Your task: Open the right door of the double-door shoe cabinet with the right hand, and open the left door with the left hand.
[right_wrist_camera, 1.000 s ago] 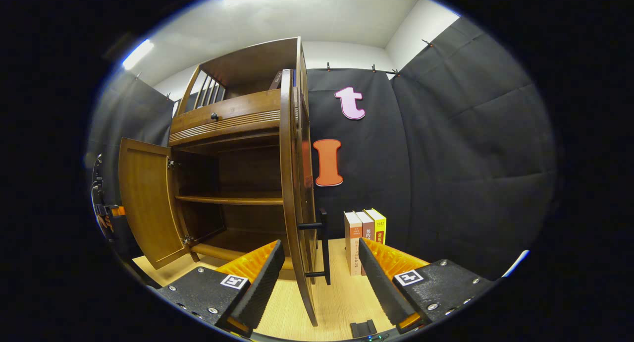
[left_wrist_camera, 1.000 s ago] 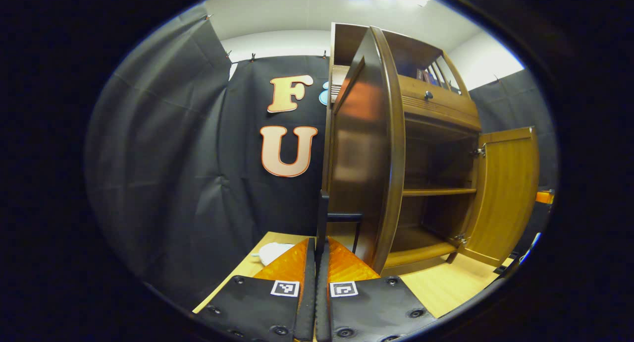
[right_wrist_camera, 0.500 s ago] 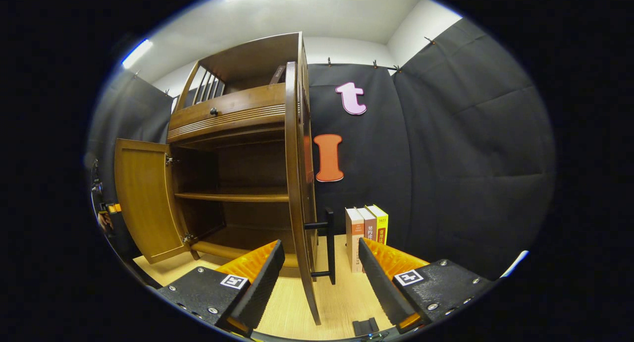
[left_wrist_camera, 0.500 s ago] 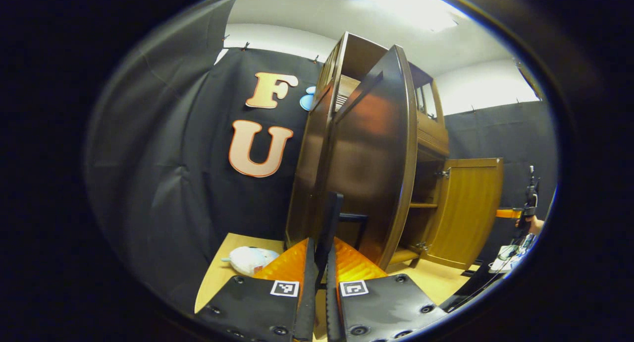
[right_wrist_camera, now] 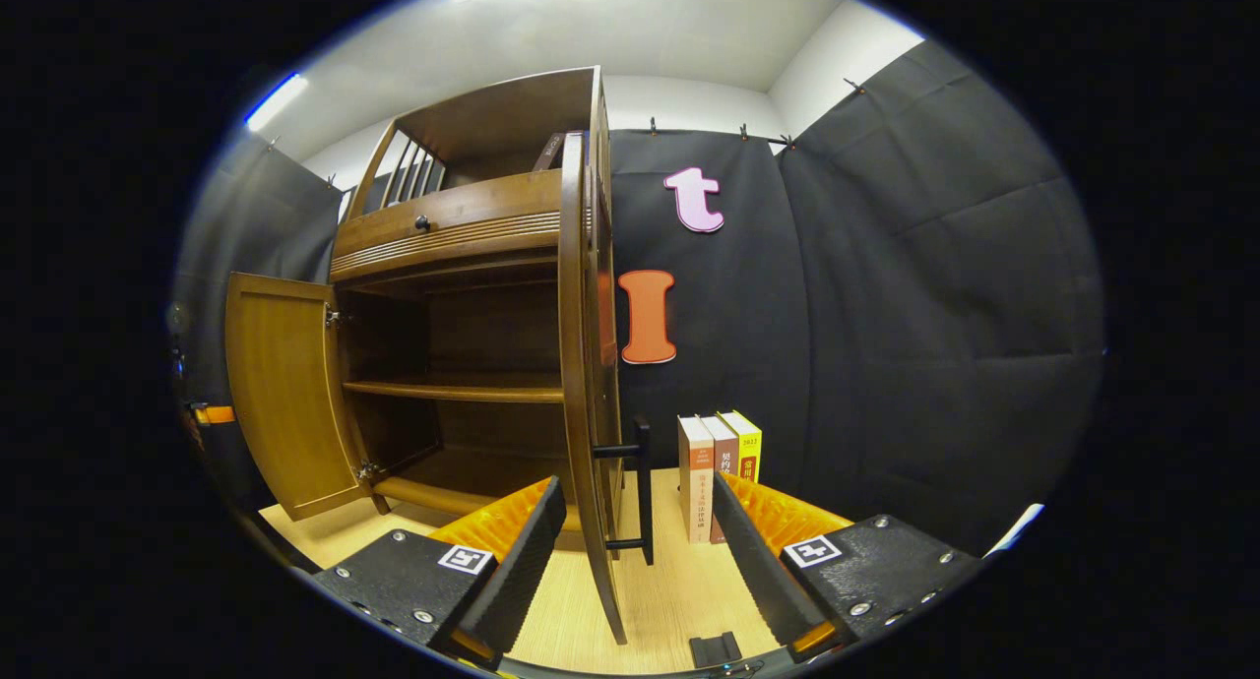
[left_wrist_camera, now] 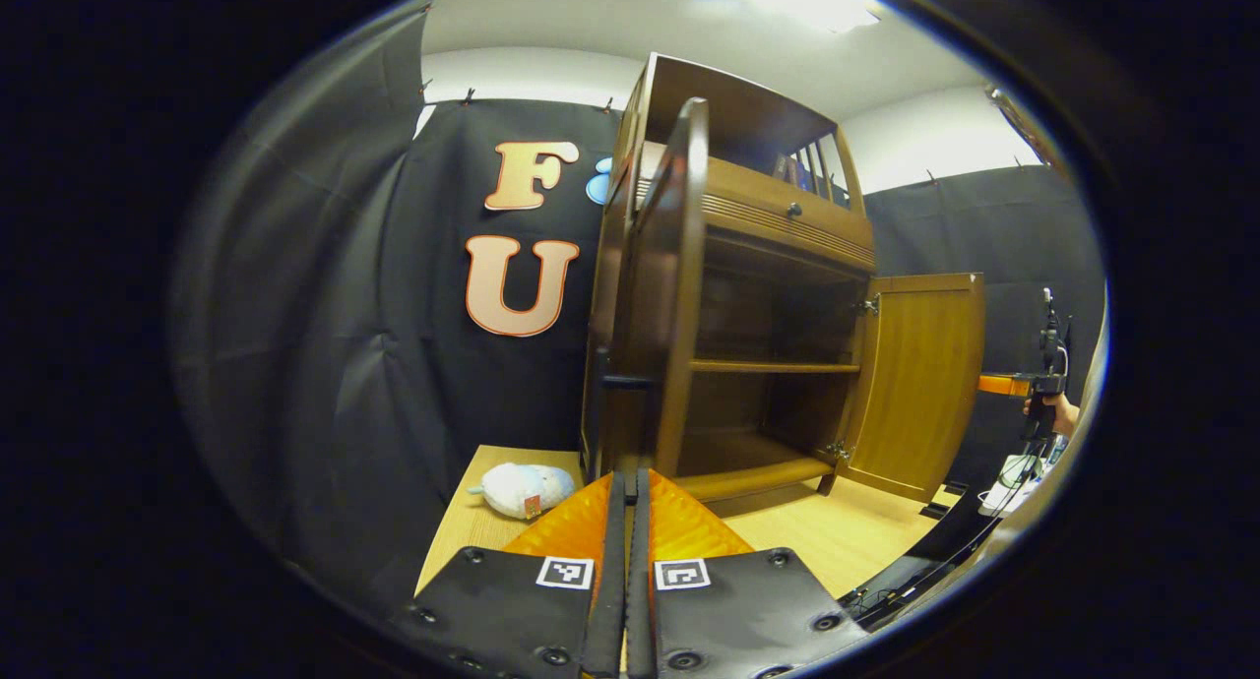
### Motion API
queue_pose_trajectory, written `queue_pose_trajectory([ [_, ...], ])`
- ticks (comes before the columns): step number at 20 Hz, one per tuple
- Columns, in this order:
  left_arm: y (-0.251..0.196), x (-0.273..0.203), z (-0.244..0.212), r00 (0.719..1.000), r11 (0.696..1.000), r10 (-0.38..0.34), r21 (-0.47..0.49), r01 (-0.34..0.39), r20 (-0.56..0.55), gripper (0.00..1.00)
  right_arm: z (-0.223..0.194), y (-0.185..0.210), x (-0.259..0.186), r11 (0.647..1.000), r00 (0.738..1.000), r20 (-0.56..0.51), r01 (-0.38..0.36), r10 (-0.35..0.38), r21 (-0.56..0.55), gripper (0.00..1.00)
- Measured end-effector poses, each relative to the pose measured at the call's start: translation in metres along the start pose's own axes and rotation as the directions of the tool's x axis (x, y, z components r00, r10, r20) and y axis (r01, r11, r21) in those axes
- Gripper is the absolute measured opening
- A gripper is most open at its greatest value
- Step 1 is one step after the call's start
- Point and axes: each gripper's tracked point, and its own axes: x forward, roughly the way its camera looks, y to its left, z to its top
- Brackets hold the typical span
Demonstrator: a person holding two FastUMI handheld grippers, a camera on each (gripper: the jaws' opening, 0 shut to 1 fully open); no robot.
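The brown wooden shoe cabinet [left_wrist_camera: 787,226] stands on a light wood table with both doors swung wide. In the left gripper view the left door [left_wrist_camera: 679,285] appears edge-on, its black bar handle [left_wrist_camera: 600,403] just beyond my left gripper [left_wrist_camera: 627,480], which is shut with nothing between the fingers. The right door [left_wrist_camera: 920,384] hangs open farther off. In the right gripper view the right door [right_wrist_camera: 576,364] is edge-on with its black handle [right_wrist_camera: 642,492]; both lie between the spread fingers of my right gripper [right_wrist_camera: 635,512], which is open and not pressing on them. The left door [right_wrist_camera: 281,394] stands open at the left.
A white plush toy [left_wrist_camera: 522,489] lies on the table [left_wrist_camera: 837,531] left of the cabinet. Three upright books [right_wrist_camera: 719,472] stand right of the right door. A hand holding the other gripper [left_wrist_camera: 1043,394] shows past the right door. Cables lie at the table's right edge.
The left door's handle was between my left fingers half a second ago; now it is free and the fingers are shut together, drawn back. The right gripper has barely moved.
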Motion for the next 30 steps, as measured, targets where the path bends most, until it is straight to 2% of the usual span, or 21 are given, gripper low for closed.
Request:
queue_pose_trajectory([
  [2, -0.038, 0.008, 0.021, 0.999, 0.998, 0.04, 0.045, -0.041, 0.029, 0.09, 0.004, 0.004, 0.001, 1.0, 1.0, 0.013, -0.017, 0.017, 0.011, 0.92],
  [3, -0.061, 0.018, 0.028, 0.998, 0.997, 0.052, 0.048, -0.055, 0.044, 0.14, 0.005, 0.005, 0.004, 1.0, 0.999, 0.022, -0.025, 0.025, 0.012, 0.92],
  [4, -0.084, 0.03, 0.037, 0.996, 0.997, 0.064, 0.048, -0.067, 0.066, 0.09, 0.003, 0.005, 0.006, 1.0, 0.999, 0.024, -0.027, 0.027, 0.012, 0.92],
  [6, -0.125, 0.059, 0.039, 0.993, 0.994, 0.094, 0.051, -0.098, 0.075, 0.09, -0.005, 0.009, 0.01, 0.999, 0.999, 0.024, -0.038, 0.037, 0.018, 0.92],
  [9, -0.154, 0.079, 0.034, 0.972, 0.973, 0.209, 0.074, -0.218, 0.106, 0.14, -0.016, 0.012, 0.009, 0.999, 0.999, 0.008, -0.048, 0.047, 0.017, 0.92],
  [12, -0.184, 0.1, 0.022, 0.964, 0.966, 0.241, 0.072, -0.25, 0.11, 0.14, -0.025, 0.016, 0.01, 0.997, 0.998, -0.017, -0.063, 0.064, 0.034, 0.92],
  [13, -0.188, 0.102, 0.017, 0.959, 0.959, 0.262, 0.081, -0.271, 0.111, 0.14, -0.026, 0.017, 0.011, 0.997, 0.998, -0.018, -0.066, 0.067, 0.034, 0.89],
  [15, -0.199, 0.109, 0.012, 0.956, 0.959, 0.267, 0.061, -0.275, 0.123, 0.12, -0.02, 0.018, 0.011, 0.996, 0.997, -0.004, -0.075, 0.076, 0.037, 0.92],
  [16, -0.204, 0.111, 0.01, 0.955, 0.96, 0.267, 0.058, -0.276, 0.127, 0.22, -0.02, 0.019, 0.01, 0.996, 0.997, 0.0, -0.08, 0.08, 0.041, 0.92],
  [18, -0.205, 0.109, 0.01, 0.947, 0.951, 0.283, 0.081, -0.298, 0.154, 0.31, -0.016, 0.02, 0.012, 0.996, 0.996, 0.007, -0.085, 0.084, 0.041, 0.92],
  [20, -0.213, 0.111, 0.012, 0.946, 0.955, 0.272, 0.075, -0.288, 0.175, 0.53, -0.011, 0.022, 0.013, 0.996, 0.996, 0.016, -0.088, 0.088, 0.035, 0.92],
  [25, -0.212, 0.113, 0.002, 0.944, 0.956, 0.281, 0.032, -0.29, 0.17, 0.8, -0.005, 0.027, 0.014, 0.996, 0.996, 0.032, -0.086, 0.084, 0.036, 0.92],
  [27, -0.211, 0.112, 0.0, 0.946, 0.957, 0.278, 0.036, -0.288, 0.169, 0.87, -0.003, 0.027, 0.013, 0.996, 0.996, 0.038, -0.08, 0.079, 0.024, 0.92],
  [28, -0.209, 0.111, 0.0, 0.945, 0.955, 0.281, 0.045, -0.292, 0.168, 0.96, -0.001, 0.027, 0.013, 0.997, 0.996, 0.039, -0.076, 0.075, 0.021, 0.92],
  [30, -0.207, 0.112, -0.002, 0.941, 0.95, 0.291, 0.065, -0.305, 0.173, 0.98, -0.002, 0.027, 0.014, 0.997, 0.997, 0.037, -0.073, 0.072, 0.025, 0.92],
])
